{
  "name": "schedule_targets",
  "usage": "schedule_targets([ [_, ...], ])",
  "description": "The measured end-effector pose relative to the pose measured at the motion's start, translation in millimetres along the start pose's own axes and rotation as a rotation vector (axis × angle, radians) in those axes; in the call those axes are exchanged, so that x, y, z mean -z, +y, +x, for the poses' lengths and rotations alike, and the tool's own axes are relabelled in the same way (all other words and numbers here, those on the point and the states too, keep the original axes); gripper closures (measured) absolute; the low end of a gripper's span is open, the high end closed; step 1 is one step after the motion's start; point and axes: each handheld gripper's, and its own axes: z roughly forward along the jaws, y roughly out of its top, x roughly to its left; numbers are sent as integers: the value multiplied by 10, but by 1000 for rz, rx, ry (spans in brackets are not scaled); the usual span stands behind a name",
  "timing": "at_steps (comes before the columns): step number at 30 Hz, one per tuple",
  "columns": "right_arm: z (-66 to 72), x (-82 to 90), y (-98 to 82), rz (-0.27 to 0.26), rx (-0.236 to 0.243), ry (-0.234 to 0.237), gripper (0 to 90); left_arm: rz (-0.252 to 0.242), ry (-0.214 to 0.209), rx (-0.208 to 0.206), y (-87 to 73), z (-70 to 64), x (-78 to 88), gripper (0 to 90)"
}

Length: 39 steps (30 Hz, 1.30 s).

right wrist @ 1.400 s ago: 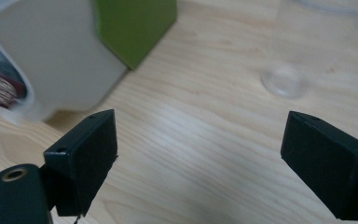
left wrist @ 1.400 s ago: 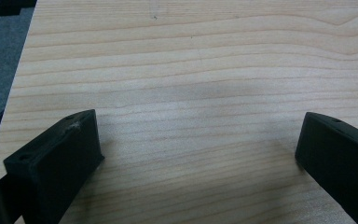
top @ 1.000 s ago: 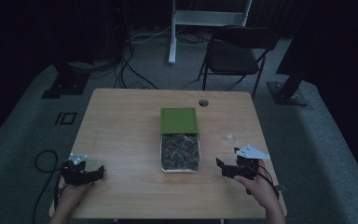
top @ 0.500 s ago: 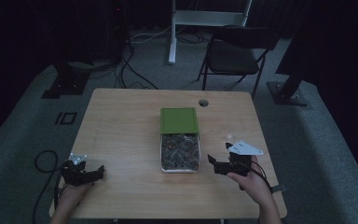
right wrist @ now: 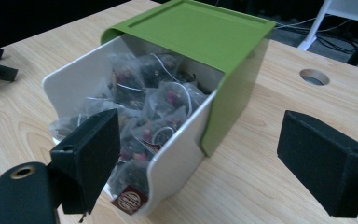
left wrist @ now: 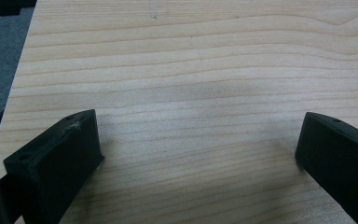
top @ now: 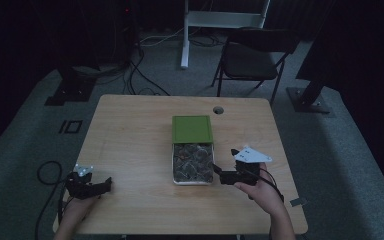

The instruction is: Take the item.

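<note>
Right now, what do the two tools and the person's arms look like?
Both are black. The left tool and the right tool each have two blocky jaws, a pale three-cornered plate on top and a trailing black cable. The forearms look bare, with no sleeves visible.

The right tongs [top: 221, 173] have moved left, up beside the white box [top: 192, 167].

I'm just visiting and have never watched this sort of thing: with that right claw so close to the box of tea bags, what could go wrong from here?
1. The right gripper is open, one jaw at the white box wall; pushing in might shove the light box across the table.
2. The tea bags are piled loosely with tangled strings, so pinching one may drag others out.
3. The green lid covers the far half, leaving little room to reach in.
</note>
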Motion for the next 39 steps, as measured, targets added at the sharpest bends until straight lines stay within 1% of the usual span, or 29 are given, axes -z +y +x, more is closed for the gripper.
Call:
schedule_targets([
  [7, 70, -64, 38, 3, 19, 19, 136, 1, 0, 0, 0, 0, 0, 5],
  [8, 96, -87, 50, 3, 24, 27, 137, 0, 0, 0, 0, 0, 0, 5],
  [18, 230, -204, 94, 12, 52, 60, 144, 0, 0, 0, 0, 0, 0, 5],
  [20, 230, -204, 94, 12, 52, 60, 144, 0, 0, 0, 0, 0, 0, 5],
  [23, 301, -275, 109, 19, 63, 78, 160, 0, 0, 0, 0, 0, 0, 5],
  [29, 399, -359, 119, 31, 84, 109, 160, 0, 0, 0, 0, 0, 0, 5],
  [32, 428, -387, 120, 34, 91, 116, 160, 0, 0, 0, 0, 0, 0, 5],
  [34, 483, -443, 111, 42, 94, 134, 160, 0, 0, 0, 0, 0, 0, 5],
  [39, 515, -488, 97, 48, 98, 144, 170, 0, 0, 0, 0, 0, 0, 5],
])
